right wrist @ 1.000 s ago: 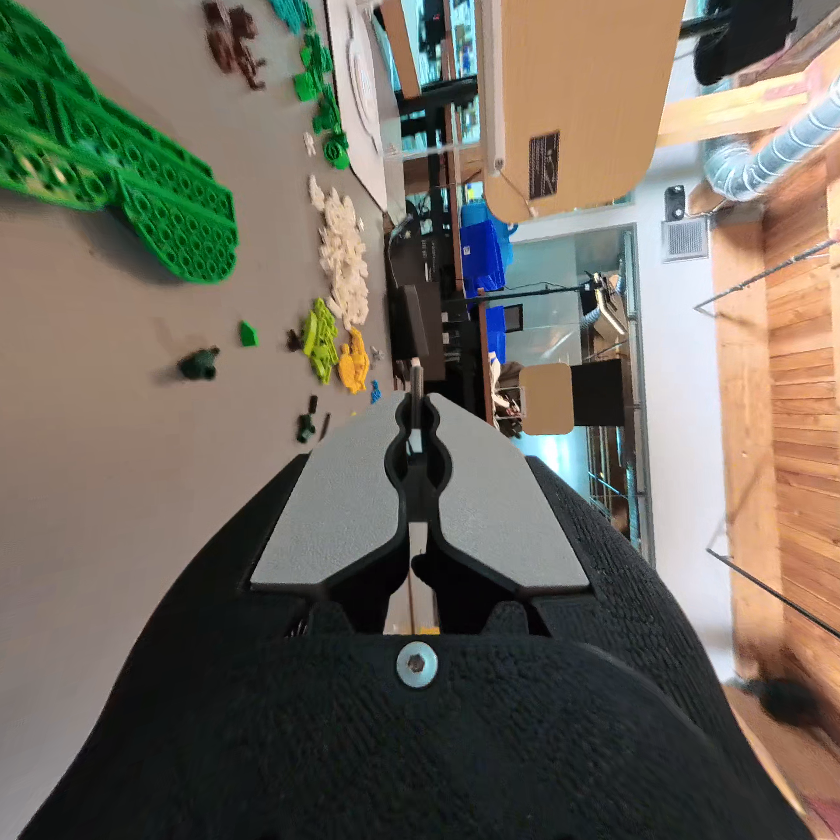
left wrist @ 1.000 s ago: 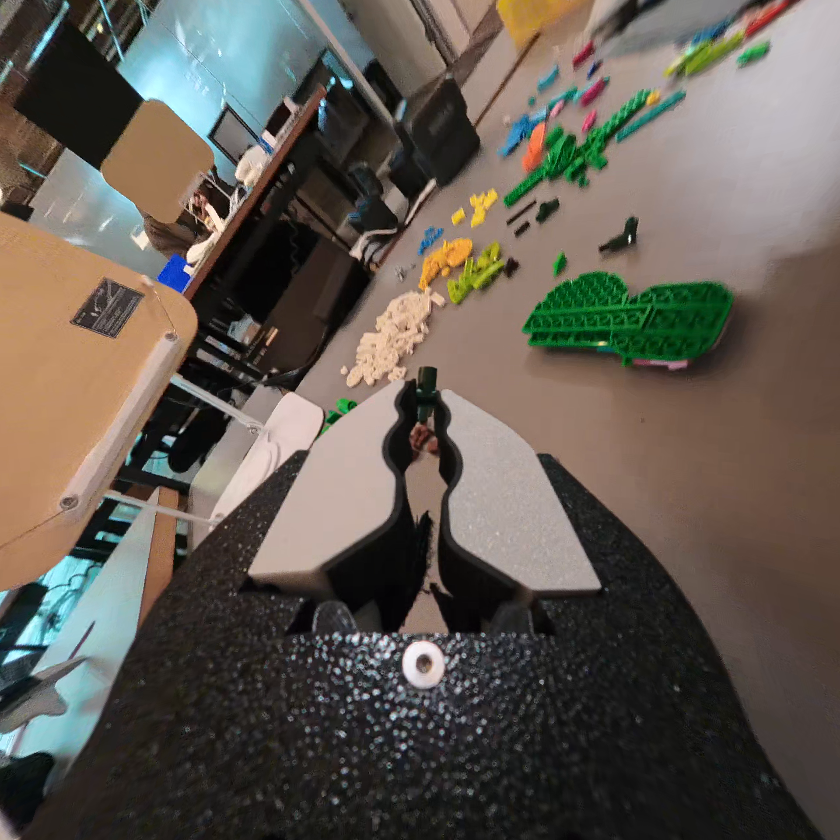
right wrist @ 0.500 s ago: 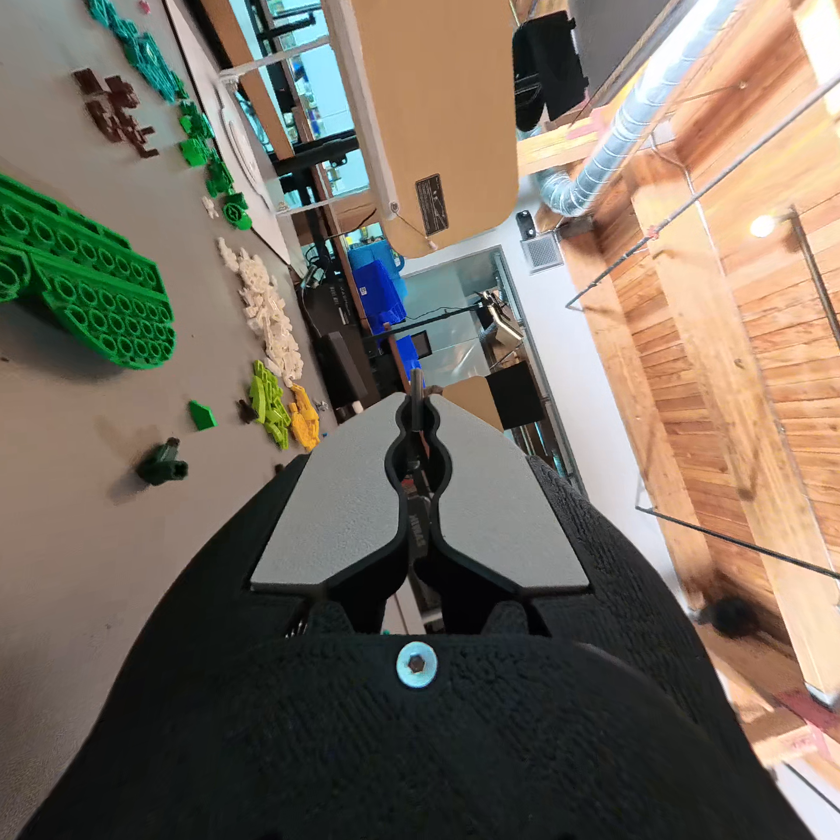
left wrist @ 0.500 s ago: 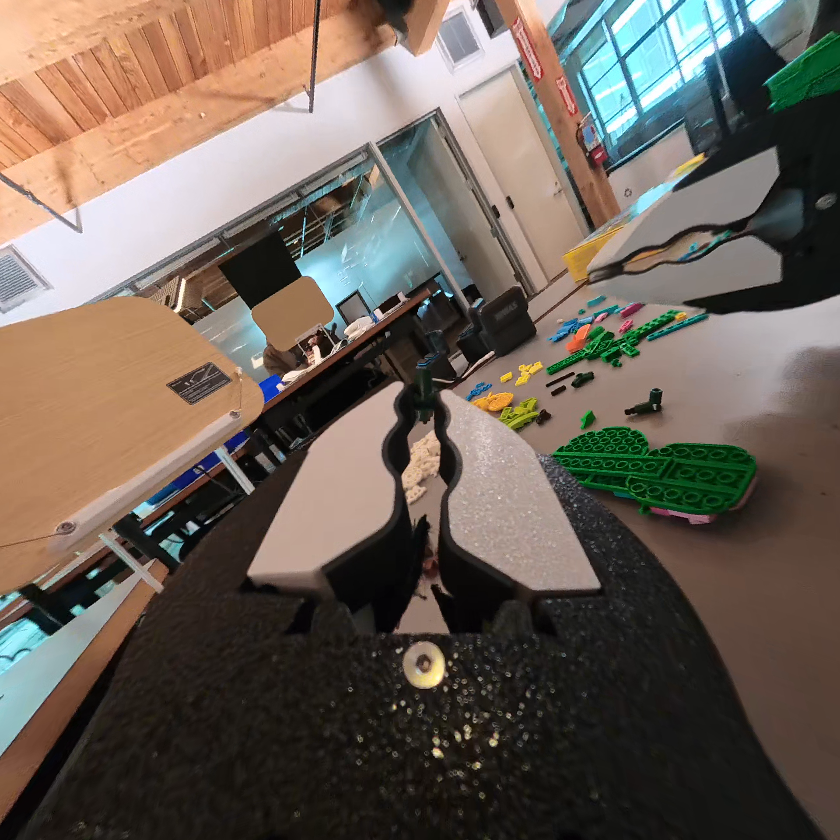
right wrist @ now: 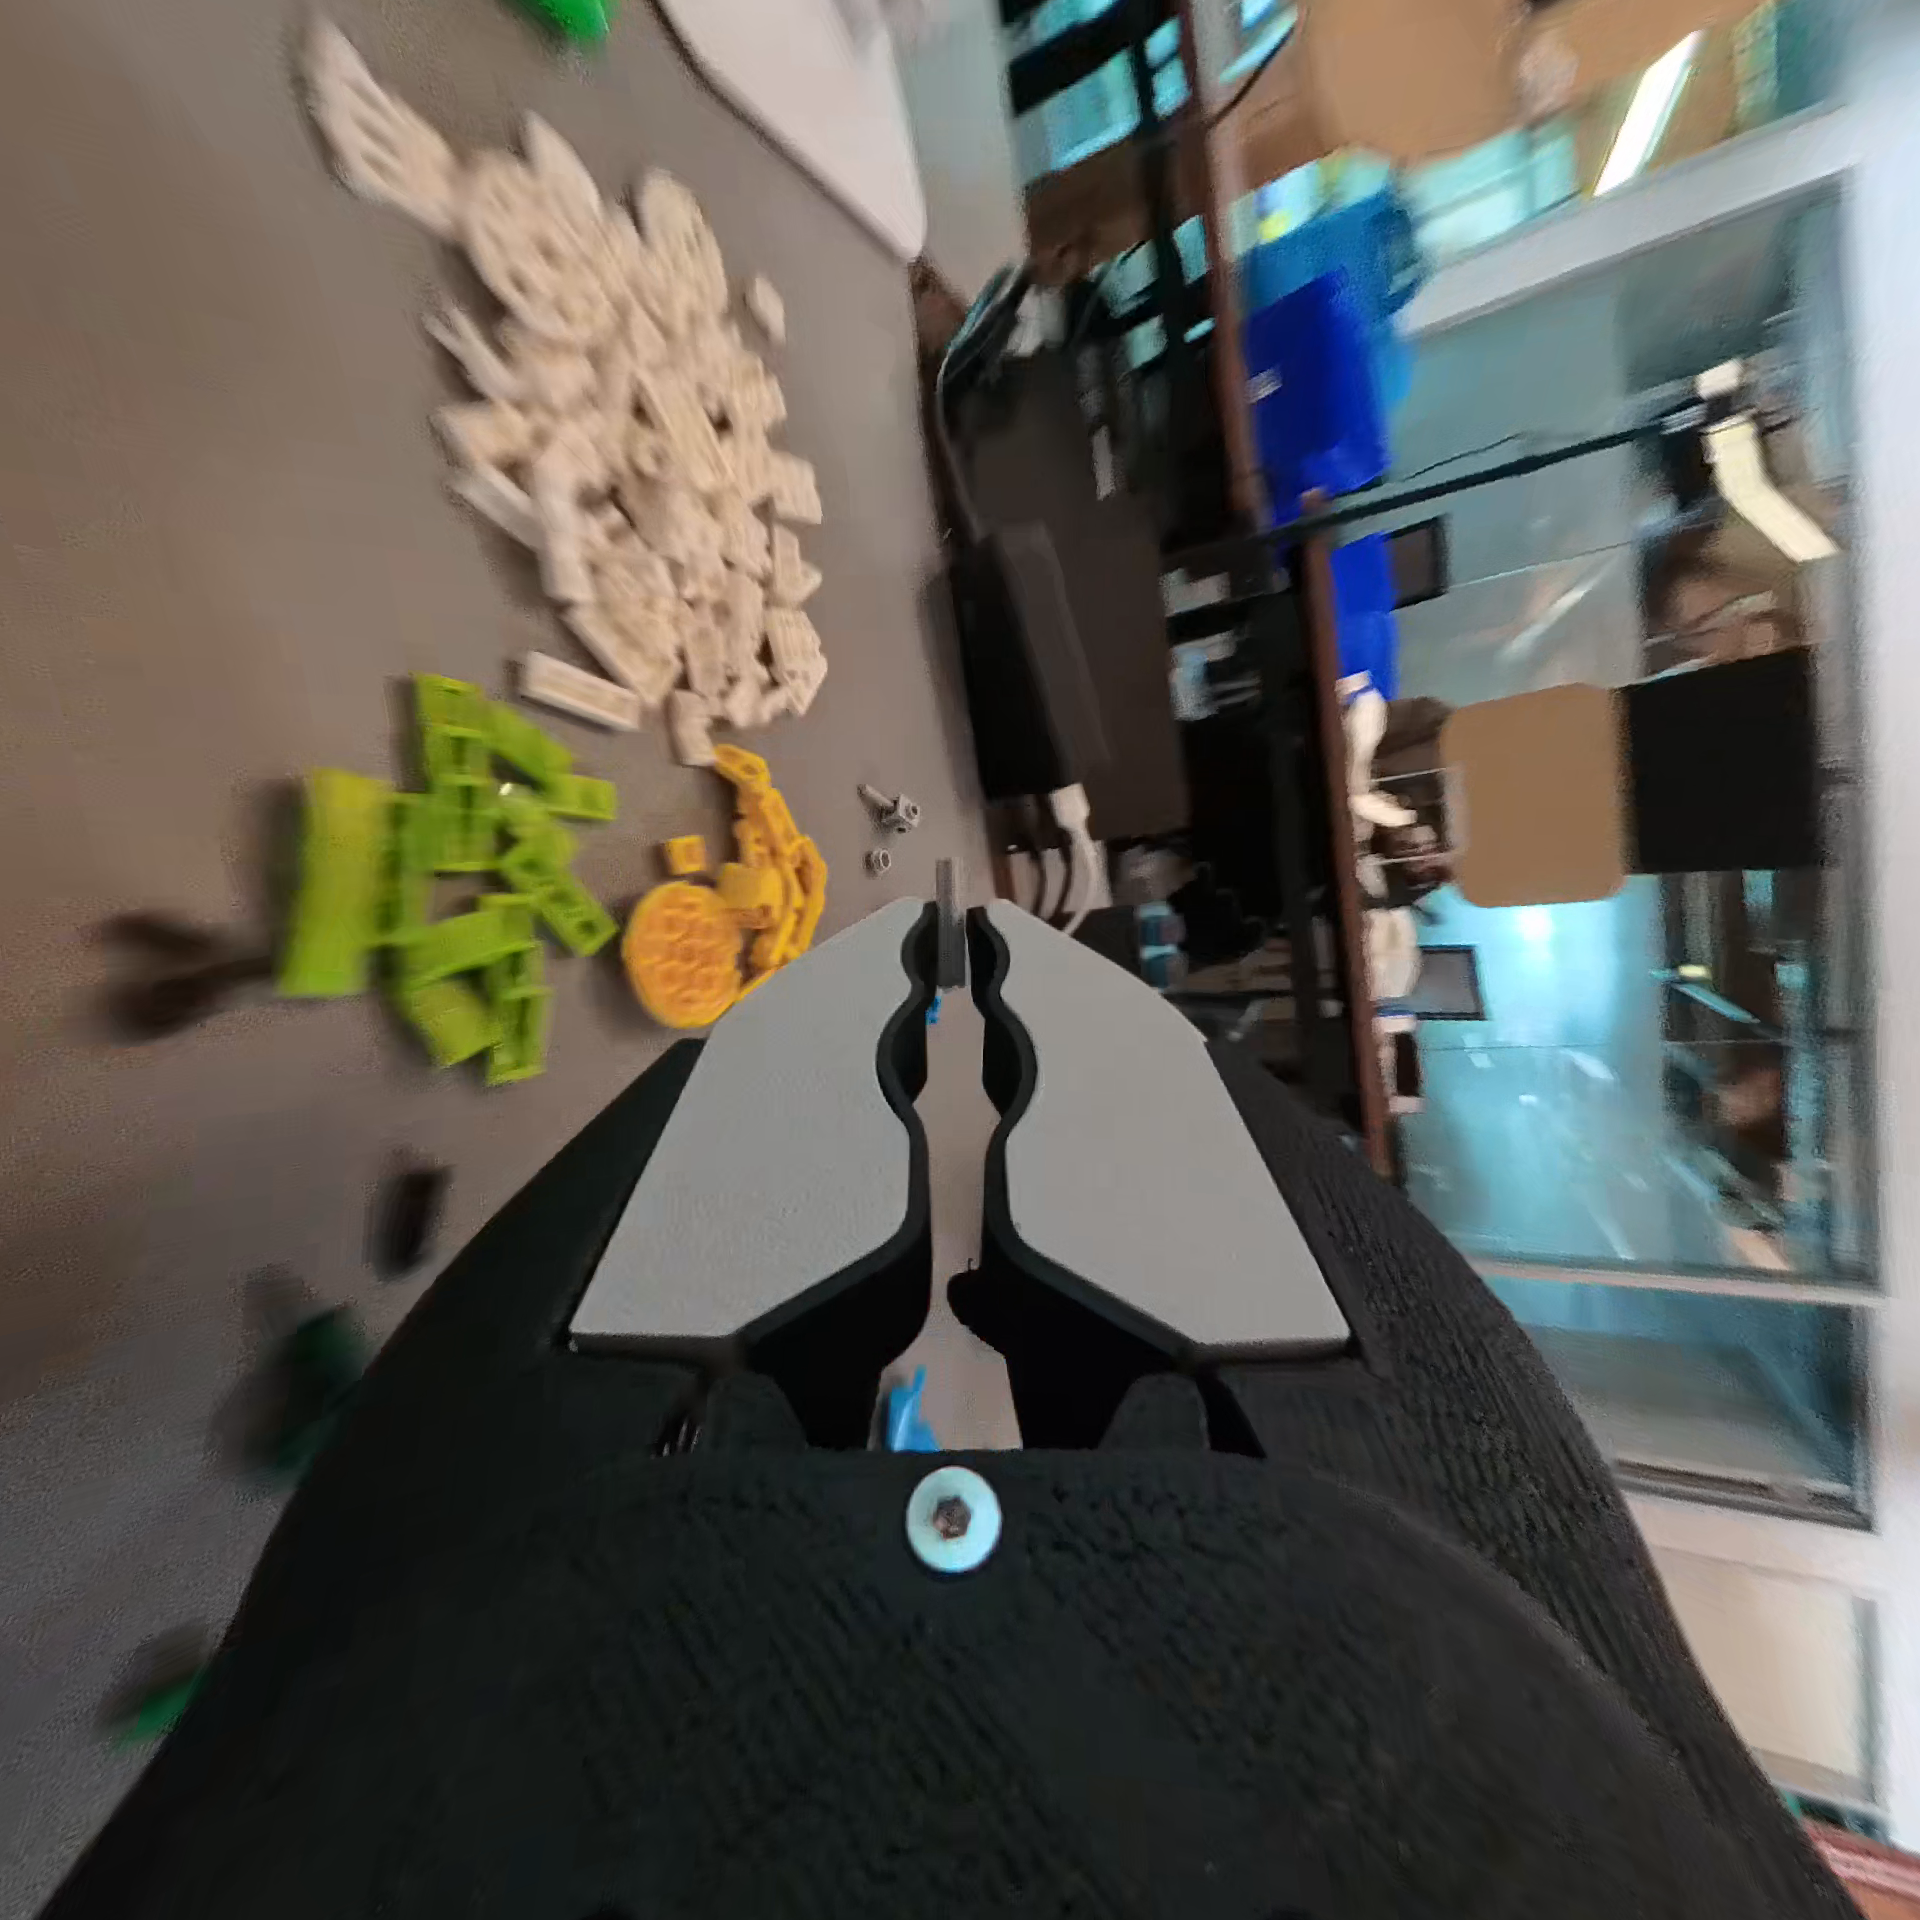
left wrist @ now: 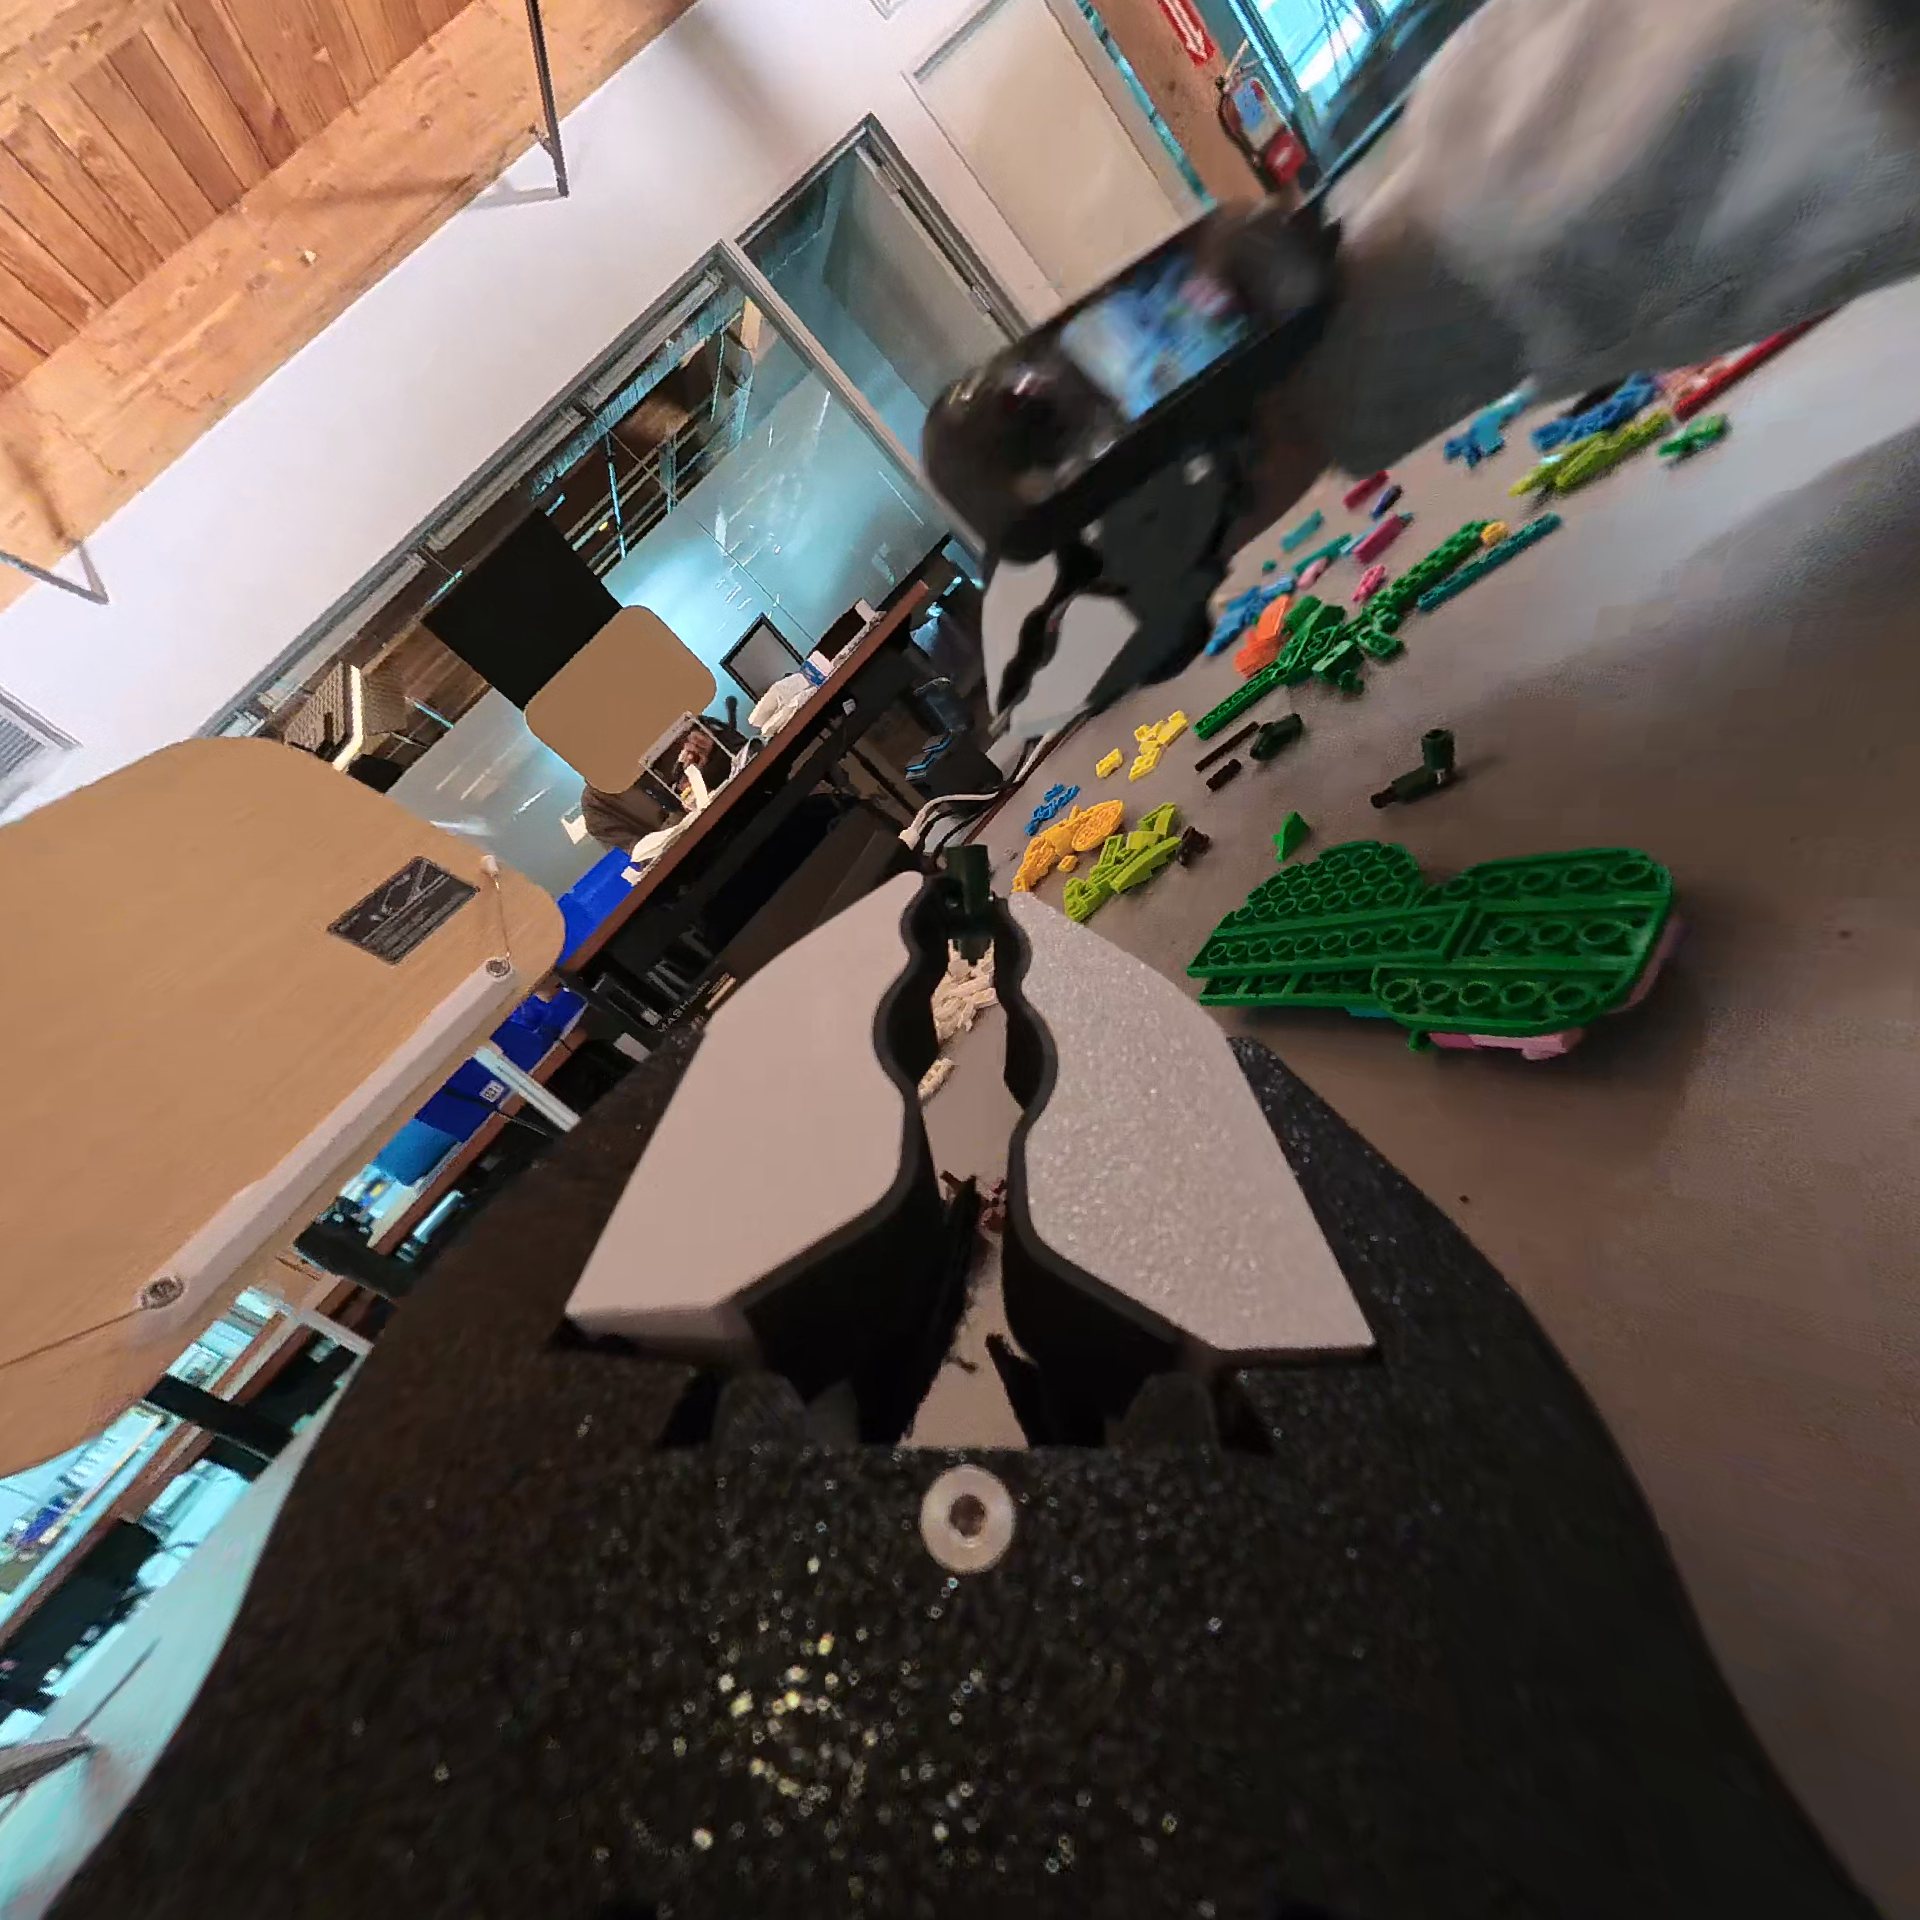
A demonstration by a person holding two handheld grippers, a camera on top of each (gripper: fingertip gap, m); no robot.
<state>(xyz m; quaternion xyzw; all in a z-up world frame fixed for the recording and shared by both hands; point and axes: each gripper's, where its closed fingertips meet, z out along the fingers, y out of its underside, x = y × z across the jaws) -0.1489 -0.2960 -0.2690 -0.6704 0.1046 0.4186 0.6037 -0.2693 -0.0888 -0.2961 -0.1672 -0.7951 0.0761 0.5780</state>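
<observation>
1. Compared with half a second ago, the right gripper [left wrist: 1023, 665] is seen lower and nearer the table centre in the left wrist view, blurred; the right wrist view has swung down from the ceiling to the grey tabletop [right wrist: 156, 540].
2. Left gripper [left wrist: 966, 914]: fingertips closed on a small dark green plastic peg [left wrist: 968, 894]. Long axis runs along the fingers; one end projects past the tips, pointing away from the camera, above the table.
3. Right gripper [right wrist: 948, 925]: fingertips closed on a thin grey plastic pin [right wrist: 948, 914]. Long axis along the fingers, free end pointing forward past the tips, over the table edge.
4. Near the grey pin: one pile of orange-yellow plastic pieces [right wrist: 727, 914], one pile of lime green plastic pieces [right wrist: 447, 883], one heap of cream-white plastic pieces [right wrist: 644, 468].
5. Small grey parts on the table just ahead of the right tips: two counted [right wrist: 888, 810].
6. One large assembly of bright green studded plates [left wrist: 1455, 956] lies flat, right of the left gripper; two dark green elbow pieces [left wrist: 1418, 774] beyond it.
</observation>
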